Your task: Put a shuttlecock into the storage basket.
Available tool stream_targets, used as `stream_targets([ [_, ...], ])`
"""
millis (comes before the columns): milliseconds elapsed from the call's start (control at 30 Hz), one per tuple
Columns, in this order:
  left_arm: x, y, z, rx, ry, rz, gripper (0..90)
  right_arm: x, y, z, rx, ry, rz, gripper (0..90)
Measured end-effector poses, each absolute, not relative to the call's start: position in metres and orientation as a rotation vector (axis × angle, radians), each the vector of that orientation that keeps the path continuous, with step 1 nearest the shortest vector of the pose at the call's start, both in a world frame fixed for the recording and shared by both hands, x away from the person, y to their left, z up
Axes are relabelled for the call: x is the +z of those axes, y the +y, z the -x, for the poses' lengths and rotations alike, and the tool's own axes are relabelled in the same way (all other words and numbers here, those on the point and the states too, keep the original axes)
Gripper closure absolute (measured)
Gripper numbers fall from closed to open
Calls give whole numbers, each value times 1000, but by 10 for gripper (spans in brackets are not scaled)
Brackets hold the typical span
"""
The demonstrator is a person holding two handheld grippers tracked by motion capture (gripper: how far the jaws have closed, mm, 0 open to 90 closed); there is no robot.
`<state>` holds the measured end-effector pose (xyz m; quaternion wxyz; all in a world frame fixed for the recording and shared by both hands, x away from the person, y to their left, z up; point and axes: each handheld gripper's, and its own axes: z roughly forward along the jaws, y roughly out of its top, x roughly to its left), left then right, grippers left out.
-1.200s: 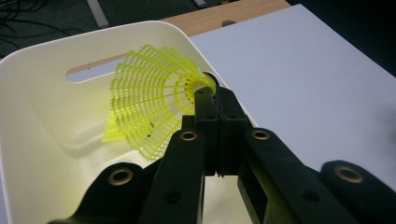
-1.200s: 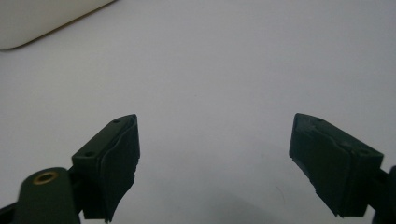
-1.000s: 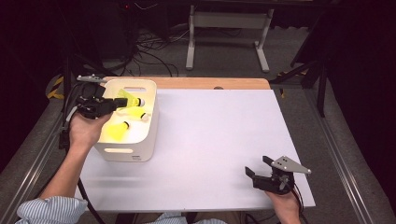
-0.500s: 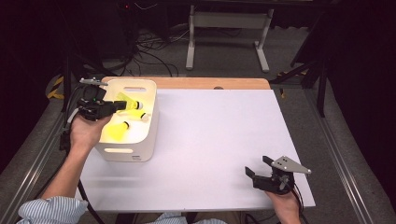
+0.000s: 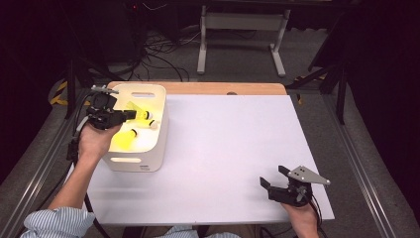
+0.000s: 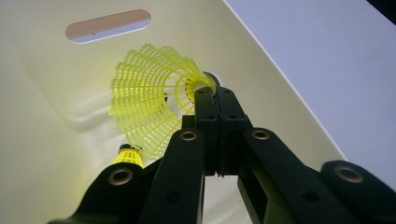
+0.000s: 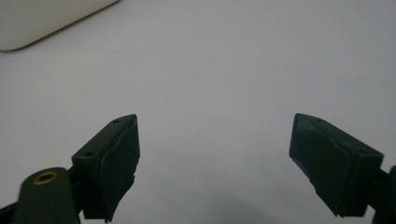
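— Yellow plastic shuttlecock: where is it?

— Inside the white bin at the counter's left side, lifted off the bin floor. My left gripper has it: the jaws are clenched on its neck, just behind the cork tip, with the mesh skirt fanning away to the left in the left gripper view.

— Anything else in there?

— Another yellow shuttlecock lies lower in the bin, partly hidden behind my jaws.

— And your right gripper?

— Near the counter's right front corner, well apart from the bin, jaws released and wide over bare white surface.
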<state>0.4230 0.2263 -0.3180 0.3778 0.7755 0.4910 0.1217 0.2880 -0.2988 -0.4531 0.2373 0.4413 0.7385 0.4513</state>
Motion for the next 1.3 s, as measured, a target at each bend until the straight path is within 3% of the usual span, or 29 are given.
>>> stream_targets([
  [1300,-344,214,-454,255,1354,-2076,897,-453,-300,-289,1255,2026,-1221,171],
])
